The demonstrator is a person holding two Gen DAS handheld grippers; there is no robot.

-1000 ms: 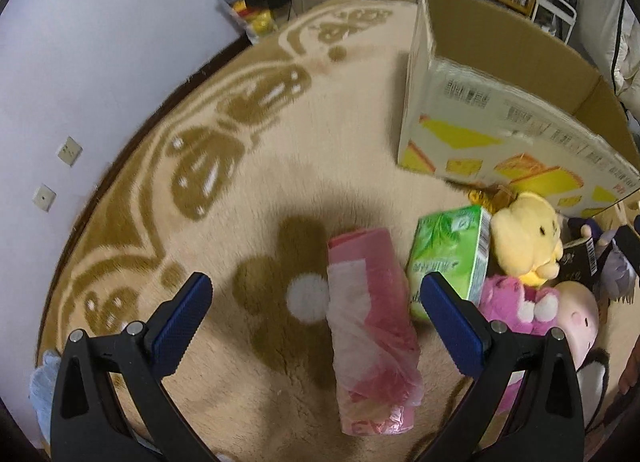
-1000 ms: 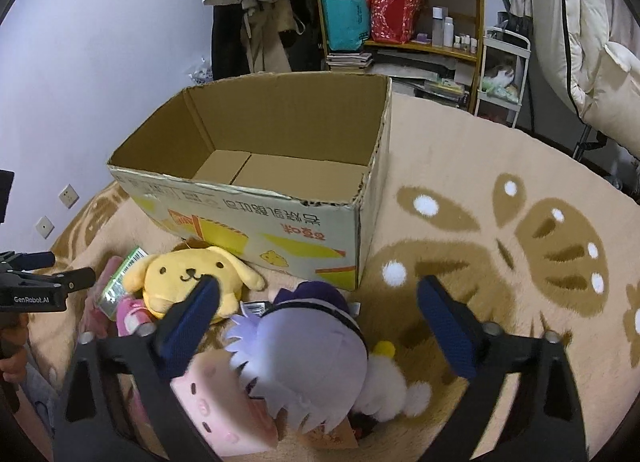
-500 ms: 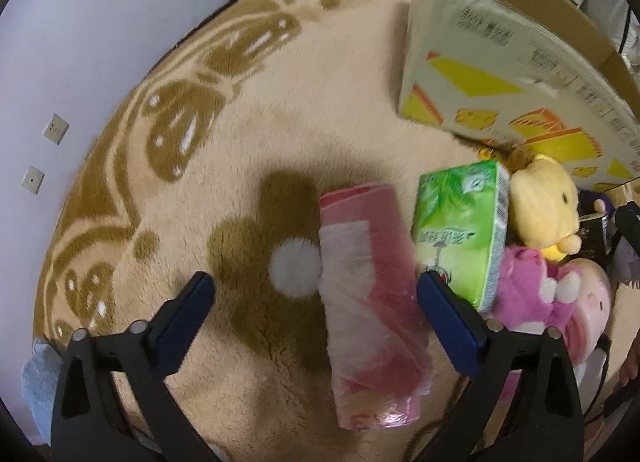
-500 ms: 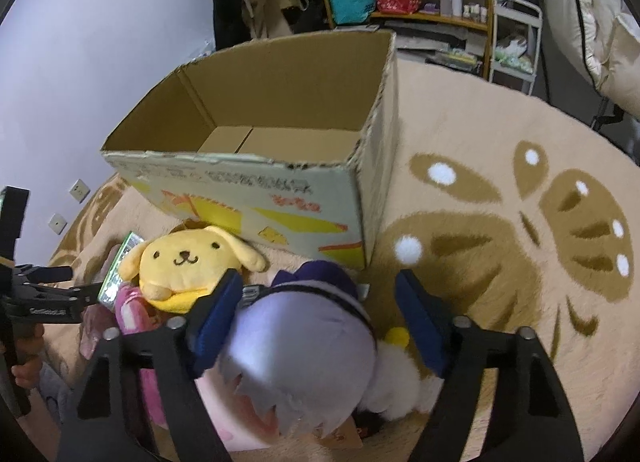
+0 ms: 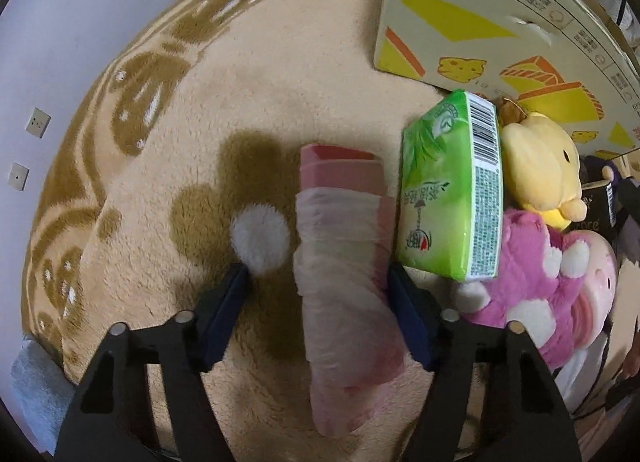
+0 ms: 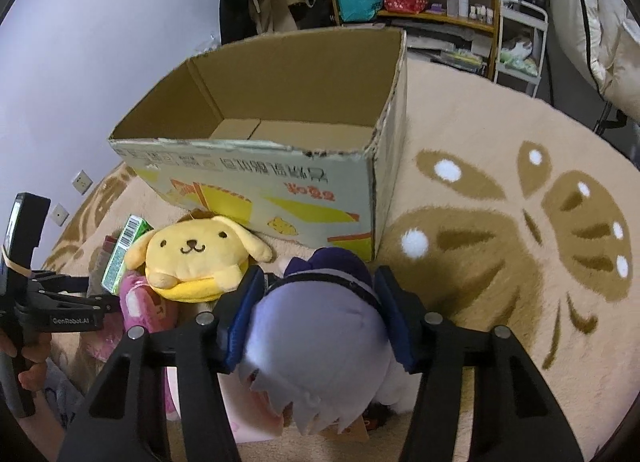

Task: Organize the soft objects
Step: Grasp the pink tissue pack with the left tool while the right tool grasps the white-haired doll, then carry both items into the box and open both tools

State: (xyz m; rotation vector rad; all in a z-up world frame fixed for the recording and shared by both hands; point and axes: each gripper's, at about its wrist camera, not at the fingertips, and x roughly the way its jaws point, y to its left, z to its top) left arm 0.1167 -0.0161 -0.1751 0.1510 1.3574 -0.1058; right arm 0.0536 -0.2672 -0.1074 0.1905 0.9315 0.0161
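Left gripper, closing around the pink pack on the rug, may snag pile or slip off film; right gripper, closing on the purple plush, may lose its round head

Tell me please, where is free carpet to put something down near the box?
Bare carpet lies to the right of the cardboard box in the right wrist view, and left of the pink tissue pack in the left wrist view. In front of the box it is crowded: green tissue pack, yellow plush dog, pink plush, purple-haired doll.
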